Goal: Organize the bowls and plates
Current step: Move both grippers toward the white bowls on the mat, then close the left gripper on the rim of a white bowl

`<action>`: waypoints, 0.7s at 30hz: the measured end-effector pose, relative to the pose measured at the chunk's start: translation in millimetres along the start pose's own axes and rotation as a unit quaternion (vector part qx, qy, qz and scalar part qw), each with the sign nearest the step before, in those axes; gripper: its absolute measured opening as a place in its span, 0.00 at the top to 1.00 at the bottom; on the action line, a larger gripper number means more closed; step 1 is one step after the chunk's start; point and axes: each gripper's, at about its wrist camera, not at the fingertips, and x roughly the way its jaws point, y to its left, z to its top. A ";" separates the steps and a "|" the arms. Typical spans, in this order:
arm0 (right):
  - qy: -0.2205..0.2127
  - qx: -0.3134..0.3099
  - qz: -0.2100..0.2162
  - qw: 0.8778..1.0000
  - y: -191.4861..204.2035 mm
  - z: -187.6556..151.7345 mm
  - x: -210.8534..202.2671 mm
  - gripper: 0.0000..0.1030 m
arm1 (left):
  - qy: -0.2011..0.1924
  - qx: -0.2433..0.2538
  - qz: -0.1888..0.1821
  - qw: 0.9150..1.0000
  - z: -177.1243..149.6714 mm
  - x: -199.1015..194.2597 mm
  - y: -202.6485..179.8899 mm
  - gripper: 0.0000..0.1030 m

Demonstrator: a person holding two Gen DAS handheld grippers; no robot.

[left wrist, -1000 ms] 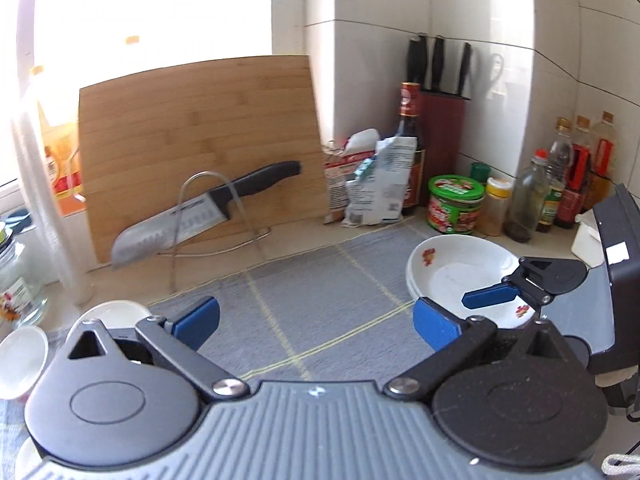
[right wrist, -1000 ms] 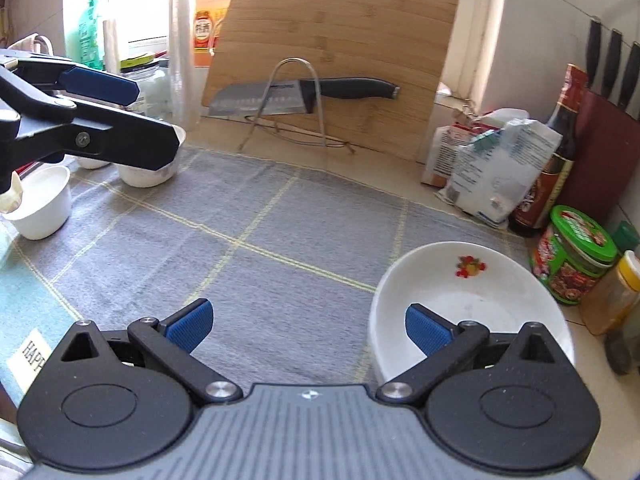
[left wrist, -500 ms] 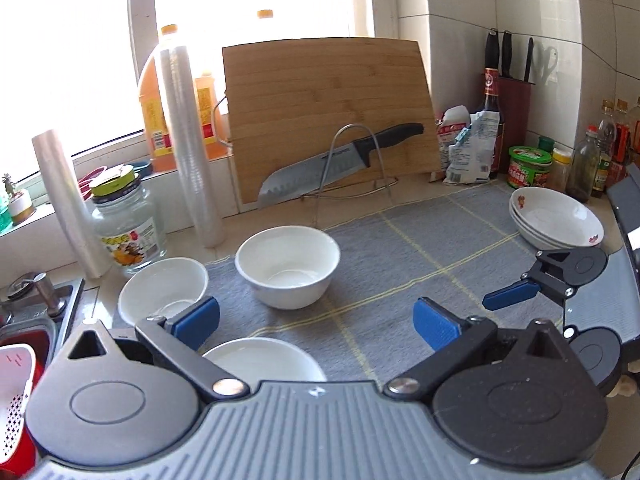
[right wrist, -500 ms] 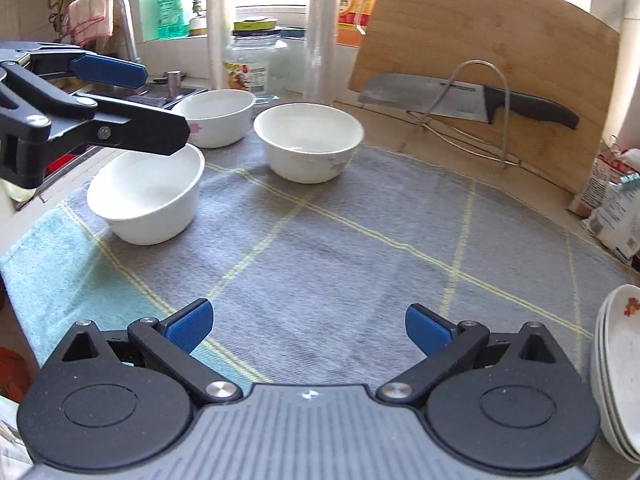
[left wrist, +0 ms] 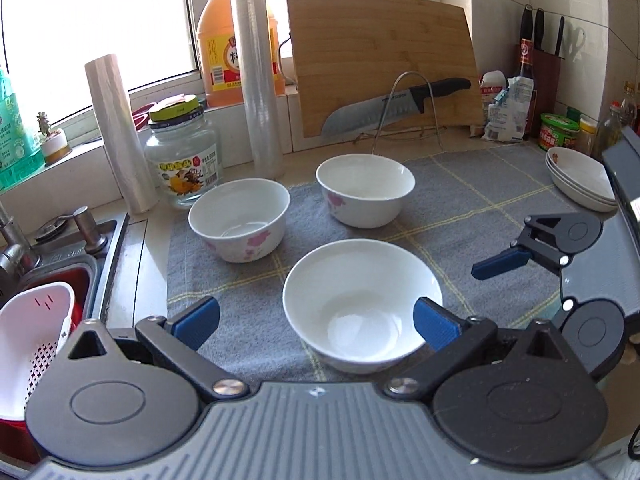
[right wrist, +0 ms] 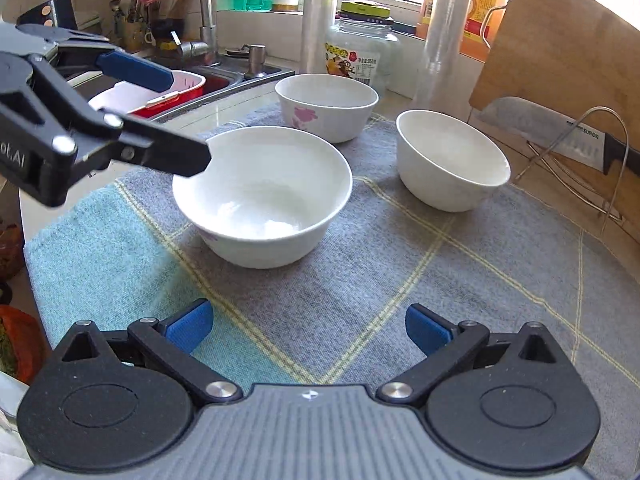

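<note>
Left hand-held gripper [left wrist: 316, 322] gapes around an empty nearest bowl [left wrist: 362, 304].

The right gripper [right wrist: 306, 326] hangs over a grey checked cloth [right wrist: 400, 272], its blue-padded fingers spread wide with nothing between them. Ahead on the cloth stand three white bowls: the nearest bowl [right wrist: 262, 196], a flowered bowl [right wrist: 326, 106] behind it, and a plain bowl [right wrist: 452, 160] to the right, each apart from the others. The left gripper [right wrist: 160, 116] reaches in from the left, its lower finger tip at the nearest bowl's rim. A knife [right wrist: 560, 136] rests on a wire stand against a wooden board [right wrist: 560, 52].
</note>
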 end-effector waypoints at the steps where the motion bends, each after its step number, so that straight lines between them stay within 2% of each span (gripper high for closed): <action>1: -0.002 -0.002 0.002 1.000 1.6 1.6 1.1 0.00 | 0.002 0.000 0.001 1.000 -2.6 0.3 1.2 0.01; 8: -0.022 -0.023 0.009 0.999 14.6 16.1 10.8 0.00 | 0.020 -0.003 -0.014 1.000 0.9 15.4 13.8 0.01; 16: -0.034 -0.028 0.004 0.999 22.7 23.8 21.6 0.00 | 0.060 0.006 -0.068 0.996 12.4 48.3 20.9 0.04; 18: -0.036 -0.025 0.006 0.999 23.5 24.4 21.8 0.00 | 0.066 0.014 -0.087 0.994 16.9 54.7 19.7 0.10; 20: -0.039 -0.024 0.007 0.999 24.9 25.2 22.7 0.00 | 0.074 0.021 -0.095 0.992 21.2 61.0 19.1 0.27; 21: -0.040 -0.024 0.006 0.999 25.2 25.4 22.8 0.00 | 0.079 0.023 -0.101 0.992 23.7 64.8 18.8 0.30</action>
